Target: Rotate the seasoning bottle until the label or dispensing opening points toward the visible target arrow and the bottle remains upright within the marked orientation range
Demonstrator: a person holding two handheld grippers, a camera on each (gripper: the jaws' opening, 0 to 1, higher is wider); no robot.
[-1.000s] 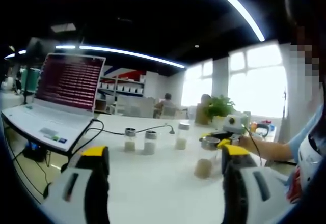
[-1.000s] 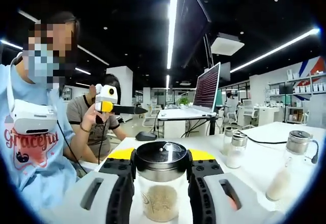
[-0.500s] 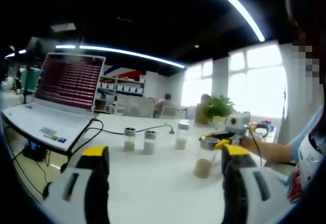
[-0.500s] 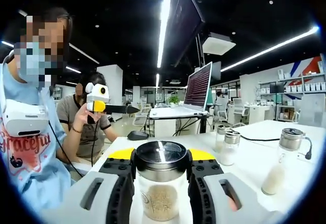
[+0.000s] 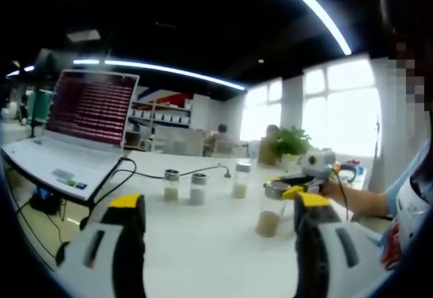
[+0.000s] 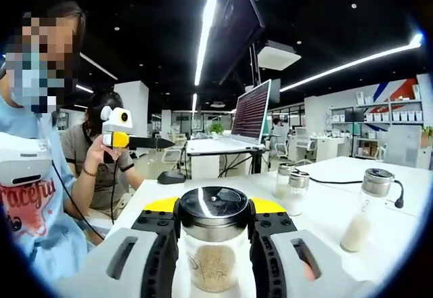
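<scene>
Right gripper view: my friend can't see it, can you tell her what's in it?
The right gripper is shut on a glass seasoning bottle with a shiny metal lid, upright on a white table. Three more bottles stand to the right, an open laptop behind, and a person holding the left gripper on the left.

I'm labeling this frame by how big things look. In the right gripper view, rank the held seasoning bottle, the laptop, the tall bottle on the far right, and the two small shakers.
1. seasoning bottle, closest to the camera, so nearness inflates it
2. laptop
3. tall bottle
4. two small shakers, alike, unranked
</scene>
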